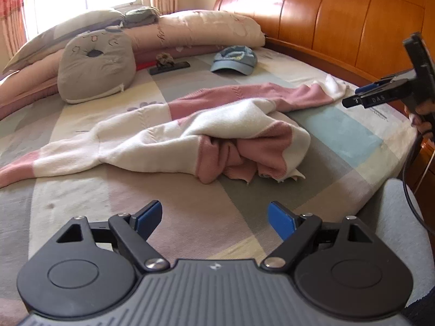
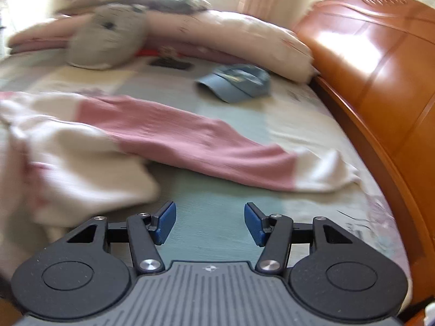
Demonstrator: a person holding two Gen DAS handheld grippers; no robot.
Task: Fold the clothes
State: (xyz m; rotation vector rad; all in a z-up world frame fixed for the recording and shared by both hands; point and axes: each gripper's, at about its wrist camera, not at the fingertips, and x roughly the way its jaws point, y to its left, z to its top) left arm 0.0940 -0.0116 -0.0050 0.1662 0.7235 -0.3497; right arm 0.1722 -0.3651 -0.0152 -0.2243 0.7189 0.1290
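Sweater (image 1: 190, 133), pink and white, lies crumpled on the bed (image 1: 339, 133), one sleeve toward the headboard (image 1: 339, 21). Left gripper (image 1: 214, 217) and right gripper (image 2: 210, 222) hang spread, empty, seemingly clear of it despite blur.

Left gripper (image 1: 214, 217) showing black linkages, blue pads (image 1: 280, 218), silver screws, ribbed grey body; right gripper (image 2: 210, 221) matching.

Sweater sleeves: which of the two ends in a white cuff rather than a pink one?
The sleeve stretched toward the wooden headboard ends in a white cuff. The other sleeve, running the opposite way, ends in pink.
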